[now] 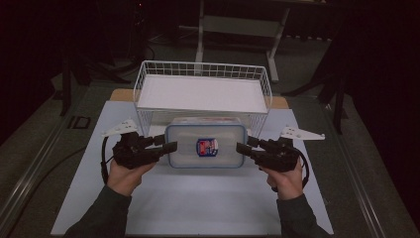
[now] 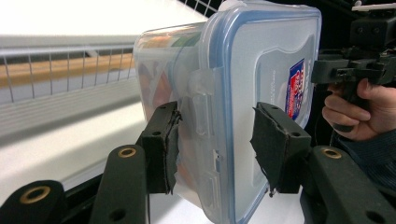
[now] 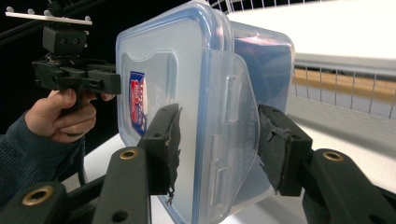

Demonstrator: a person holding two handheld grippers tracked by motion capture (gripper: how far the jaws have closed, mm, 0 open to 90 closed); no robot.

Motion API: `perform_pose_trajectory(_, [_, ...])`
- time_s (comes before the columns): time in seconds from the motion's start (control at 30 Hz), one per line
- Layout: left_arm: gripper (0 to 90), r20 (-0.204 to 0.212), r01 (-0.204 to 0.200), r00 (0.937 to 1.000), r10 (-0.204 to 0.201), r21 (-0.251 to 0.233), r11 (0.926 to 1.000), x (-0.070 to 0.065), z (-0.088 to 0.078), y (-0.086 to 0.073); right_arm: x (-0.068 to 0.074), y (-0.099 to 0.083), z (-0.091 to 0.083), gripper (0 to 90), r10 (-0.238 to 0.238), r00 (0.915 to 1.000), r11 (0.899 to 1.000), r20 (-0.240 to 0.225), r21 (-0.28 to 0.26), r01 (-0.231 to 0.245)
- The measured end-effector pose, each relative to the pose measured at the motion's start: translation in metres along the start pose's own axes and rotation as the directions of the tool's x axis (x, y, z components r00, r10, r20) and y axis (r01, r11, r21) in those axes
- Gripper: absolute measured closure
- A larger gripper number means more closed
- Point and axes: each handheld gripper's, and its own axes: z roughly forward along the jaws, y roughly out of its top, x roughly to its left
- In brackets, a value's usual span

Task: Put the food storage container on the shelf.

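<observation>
A clear plastic container (image 1: 205,146) with a blue-rimmed lid and a red and blue label lies on the white table (image 1: 198,203), just in front of the wire basket. Coloured contents show dimly through its wall (image 2: 159,84). My left gripper (image 1: 167,144) is open at the container's left end, its jaws astride the side latch (image 2: 203,107). One pad (image 2: 164,144) is by the body and the other pad (image 2: 275,147) stands a little off the lid. My right gripper (image 1: 243,145) is open at the right end, astride the latch flap (image 3: 233,116).
A white wire basket (image 1: 203,69) with a white floor stands directly behind the container. Dark table legs and a frame stand farther back. A bare stretch of the white table lies between my forearms, toward the near edge.
</observation>
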Motion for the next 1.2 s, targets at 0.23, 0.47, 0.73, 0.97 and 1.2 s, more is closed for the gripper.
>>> perform_pose_trajectory(0.23, [51.7, -0.002, -0.021, 0.9998, 0.021, -0.028, 0.9994, -0.002, -0.004, 0.014, 0.004, 0.016, -0.001, 51.0, -0.029, 0.9996, 0.999, 0.002, -0.027, 0.029])
perform_pose_trajectory(0.47, [51.6, -0.007, -0.035, 0.9994, 0.035, -0.050, 0.9981, 0.001, -0.007, 0.027, 0.006, 0.027, 0.001, 51.2, -0.045, 0.9990, 0.999, 0.003, -0.029, 0.045])
perform_pose_trajectory(0.73, [51.5, -0.025, -0.043, 0.9988, 0.042, -0.073, 0.9964, 0.004, -0.011, 0.041, 0.003, 0.037, 0.007, 51.6, -0.046, 0.9988, 0.998, -0.013, -0.033, 0.046])
perform_pose_trajectory(0.97, [51.5, -0.029, -0.054, 0.9983, 0.051, -0.096, 0.9939, 0.009, -0.009, 0.057, 0.000, 0.057, 0.012, 51.1, -0.071, 0.9975, 0.996, 0.001, -0.050, 0.071])
perform_pose_trajectory(1.2, [51.5, -0.038, -0.080, 0.9963, 0.077, -0.109, 0.9908, 0.010, -0.008, 0.072, -0.003, 0.069, 0.013, 50.7, -0.088, 0.9961, 0.993, 0.008, -0.072, 0.089])
